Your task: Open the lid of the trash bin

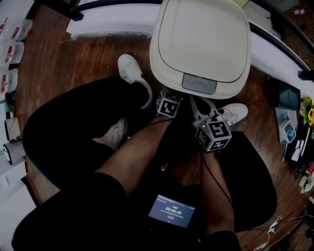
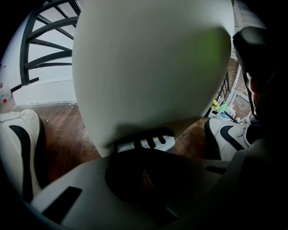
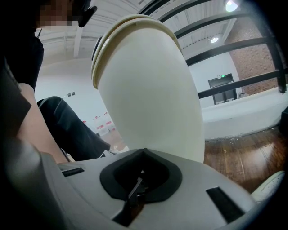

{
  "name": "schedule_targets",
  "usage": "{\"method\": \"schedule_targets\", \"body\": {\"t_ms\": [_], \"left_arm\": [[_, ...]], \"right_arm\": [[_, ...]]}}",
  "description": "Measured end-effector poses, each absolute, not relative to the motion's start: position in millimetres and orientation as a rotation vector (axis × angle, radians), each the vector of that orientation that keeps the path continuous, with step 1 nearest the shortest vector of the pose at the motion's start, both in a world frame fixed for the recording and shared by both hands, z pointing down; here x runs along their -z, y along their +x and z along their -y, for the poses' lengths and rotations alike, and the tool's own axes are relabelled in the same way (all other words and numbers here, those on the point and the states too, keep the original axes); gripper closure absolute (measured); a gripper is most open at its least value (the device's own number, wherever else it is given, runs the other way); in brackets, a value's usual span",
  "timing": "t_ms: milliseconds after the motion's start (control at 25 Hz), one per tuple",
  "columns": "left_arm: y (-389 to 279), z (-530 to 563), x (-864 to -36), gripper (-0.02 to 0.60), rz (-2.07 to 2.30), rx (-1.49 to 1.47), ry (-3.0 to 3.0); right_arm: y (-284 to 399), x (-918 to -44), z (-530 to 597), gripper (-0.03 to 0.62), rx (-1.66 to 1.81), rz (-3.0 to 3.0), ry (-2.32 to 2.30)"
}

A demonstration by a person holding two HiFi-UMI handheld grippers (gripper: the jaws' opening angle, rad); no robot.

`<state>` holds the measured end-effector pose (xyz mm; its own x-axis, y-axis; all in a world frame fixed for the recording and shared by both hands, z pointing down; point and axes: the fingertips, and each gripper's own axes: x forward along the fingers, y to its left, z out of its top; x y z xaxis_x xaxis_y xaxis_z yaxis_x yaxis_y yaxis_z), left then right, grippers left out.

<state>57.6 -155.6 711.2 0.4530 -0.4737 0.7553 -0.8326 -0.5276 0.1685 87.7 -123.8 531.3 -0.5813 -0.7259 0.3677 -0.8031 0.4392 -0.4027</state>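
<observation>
Dim, fisheye-bent views with dark corners; ceiling lamps glow in the right gripper view.

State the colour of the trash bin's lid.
The lid is cream white, with a grey tab at its near edge. The head view shows it best.
</observation>
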Motion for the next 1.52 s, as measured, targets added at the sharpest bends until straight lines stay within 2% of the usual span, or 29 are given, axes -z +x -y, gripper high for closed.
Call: {"method": "schedule_targets", "body": {"t_ms": [1520], "left_arm": [[64, 156, -716, 0.546, 1.002, -0.953, 2.136]], "right_arm": [[97, -533, 125, 0.577, -0.820, 2.518, 1.408]]}}
